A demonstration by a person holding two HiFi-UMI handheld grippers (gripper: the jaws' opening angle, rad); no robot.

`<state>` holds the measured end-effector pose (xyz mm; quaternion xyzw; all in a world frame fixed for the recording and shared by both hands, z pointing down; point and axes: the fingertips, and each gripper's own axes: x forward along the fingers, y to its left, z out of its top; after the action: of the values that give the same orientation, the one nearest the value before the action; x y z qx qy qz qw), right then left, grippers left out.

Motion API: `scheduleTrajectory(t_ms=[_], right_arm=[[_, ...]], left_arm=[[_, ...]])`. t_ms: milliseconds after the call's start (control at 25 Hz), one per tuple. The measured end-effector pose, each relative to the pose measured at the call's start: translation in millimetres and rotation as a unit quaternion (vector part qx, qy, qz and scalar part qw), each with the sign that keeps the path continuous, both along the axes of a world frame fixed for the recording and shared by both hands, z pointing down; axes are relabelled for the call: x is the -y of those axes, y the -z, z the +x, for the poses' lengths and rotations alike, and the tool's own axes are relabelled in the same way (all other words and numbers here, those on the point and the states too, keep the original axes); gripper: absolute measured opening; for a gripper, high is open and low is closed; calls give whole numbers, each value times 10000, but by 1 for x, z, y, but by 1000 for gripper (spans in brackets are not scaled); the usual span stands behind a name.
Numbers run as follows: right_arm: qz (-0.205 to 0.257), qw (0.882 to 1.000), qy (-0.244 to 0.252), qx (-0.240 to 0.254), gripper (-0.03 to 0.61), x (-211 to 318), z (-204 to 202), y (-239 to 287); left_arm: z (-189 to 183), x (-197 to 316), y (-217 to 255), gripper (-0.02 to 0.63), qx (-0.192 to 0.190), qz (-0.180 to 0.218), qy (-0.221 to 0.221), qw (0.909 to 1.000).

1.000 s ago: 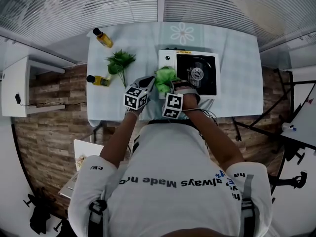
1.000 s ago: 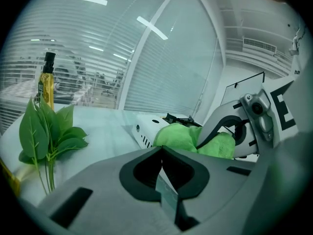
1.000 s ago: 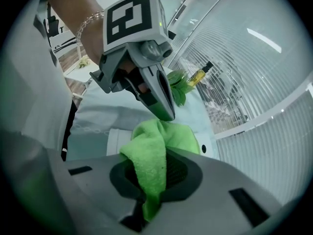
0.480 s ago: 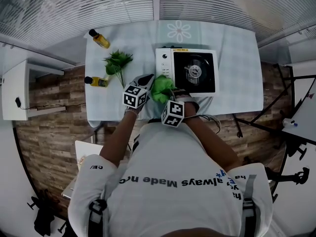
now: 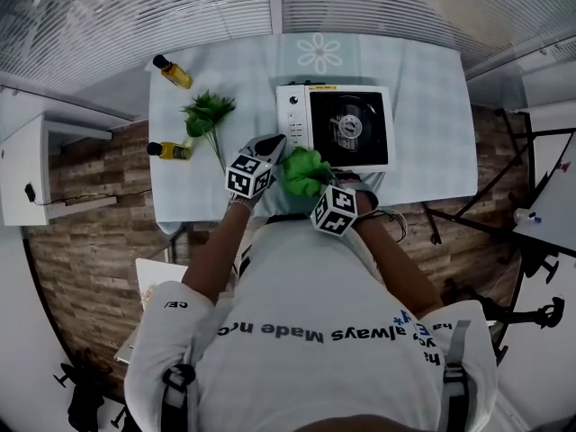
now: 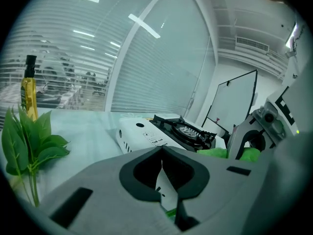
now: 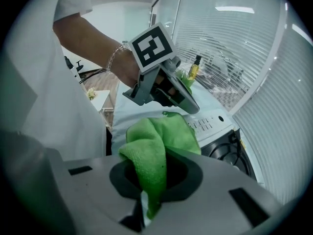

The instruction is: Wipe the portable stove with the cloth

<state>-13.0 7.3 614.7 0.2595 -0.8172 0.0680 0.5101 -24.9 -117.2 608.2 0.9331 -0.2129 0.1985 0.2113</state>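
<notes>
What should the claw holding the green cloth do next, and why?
Probably push the right claw forward a little, so the green cloth lands on top of the portable stove. The claw is shut on the bunched cloth, which sits at the stove's near left corner in the head view, not yet over the black burner area that looks unwiped.

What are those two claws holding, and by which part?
The right gripper pinches the cloth by a bunched fold, and the rest spills out in front. The left gripper is shut, with nothing in it.
</notes>
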Motion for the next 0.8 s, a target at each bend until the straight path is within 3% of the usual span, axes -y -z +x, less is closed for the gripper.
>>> scheduleTrajectory(t_ms=[800], right_arm=[[-841,9962,147,152,23,-11,66,-6]], left_arm=[[27,-18,-5,12,353,210,-487,9980]])
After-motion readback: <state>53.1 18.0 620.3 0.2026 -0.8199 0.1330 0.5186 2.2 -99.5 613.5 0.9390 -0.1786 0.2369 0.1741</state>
